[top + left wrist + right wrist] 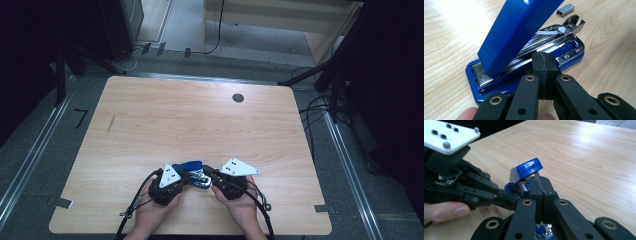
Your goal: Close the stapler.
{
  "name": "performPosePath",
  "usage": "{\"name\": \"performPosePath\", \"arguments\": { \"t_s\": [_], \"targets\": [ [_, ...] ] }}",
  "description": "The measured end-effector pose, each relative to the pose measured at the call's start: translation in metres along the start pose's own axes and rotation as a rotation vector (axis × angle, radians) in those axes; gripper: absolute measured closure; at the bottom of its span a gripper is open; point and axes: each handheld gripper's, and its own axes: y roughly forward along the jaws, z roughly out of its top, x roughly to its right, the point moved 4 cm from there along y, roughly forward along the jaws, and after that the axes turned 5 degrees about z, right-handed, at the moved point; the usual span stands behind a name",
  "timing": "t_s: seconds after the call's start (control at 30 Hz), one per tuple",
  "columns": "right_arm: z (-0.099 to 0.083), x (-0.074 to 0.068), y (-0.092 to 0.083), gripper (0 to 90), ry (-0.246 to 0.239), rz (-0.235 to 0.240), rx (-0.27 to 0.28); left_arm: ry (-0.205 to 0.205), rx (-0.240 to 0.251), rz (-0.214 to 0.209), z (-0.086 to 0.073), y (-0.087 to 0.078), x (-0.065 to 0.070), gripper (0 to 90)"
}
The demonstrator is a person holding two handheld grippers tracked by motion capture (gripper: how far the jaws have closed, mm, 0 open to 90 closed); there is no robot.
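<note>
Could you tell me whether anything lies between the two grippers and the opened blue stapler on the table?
Nothing visible does. The left gripper, jaws shut, is right at the blue stapler's metal magazine, and the right gripper, also shut, is right against its other end. A loose staple strip lies off to the side.

1. Stapler (524,50): glossy blue, lying flat on its base near the table's near edge, at the middle
2. Its blue top cover (516,30) is swung open and stands tilted up from the rear hinge
3. The chrome staple channel (549,40) is exposed and lies low along the base, its front end open
4. Staple strip (565,10): small, grey metal, lying on the wood just beyond the stapler's front end, apart from it
</note>
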Motion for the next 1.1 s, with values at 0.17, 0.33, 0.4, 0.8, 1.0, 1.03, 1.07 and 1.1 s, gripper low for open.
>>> {"name": "performPosePath", "arguments": {
  "t_s": [0.17, 0.33, 0.4, 0.8, 1.0, 1.03, 1.07, 1.1],
  "targets": [
    [0.005, -0.002, 0.002, 90.0, -0.008, 0.009, 0.002, 0.0, 0.002, -0.002, 0.0, 0.0, 0.0, 90.0],
    [0.011, -0.005, 0.004, 90.0, -0.02, 0.01, -0.001, 0.0, 0.001, -0.003, 0.0, 0.0, 0.0, 90.0],
    [0.012, -0.006, 0.005, 90.0, -0.022, 0.012, 0.002, 0.001, 0.001, -0.003, 0.0, 0.0, 0.0, 90.0],
    [0.025, -0.013, 0.013, 90.0, -0.048, 0.03, 0.004, 0.014, 0.001, 0.0, 0.0, 0.0, 0.001, 90.0],
    [0.032, -0.017, 0.018, 90.0, -0.06, 0.042, 0.005, 0.019, 0.002, 0.007, 0.0, 0.0, 0.002, 90.0],
    [0.034, -0.018, 0.021, 90.0, -0.07, 0.047, 0.004, 0.019, 0.002, 0.008, 0.0, 0.0, 0.002, 90.0],
    [0.036, -0.019, 0.022, 90.0, -0.076, 0.049, 0.001, 0.019, 0.003, 0.008, 0.0, 0.0, 0.002, 90.0],
    [0.036, -0.019, 0.022, 90.0, -0.076, 0.049, 0.001, 0.019, 0.003, 0.008, 0.0, 0.0, 0.002, 90.0]
  ]
}}
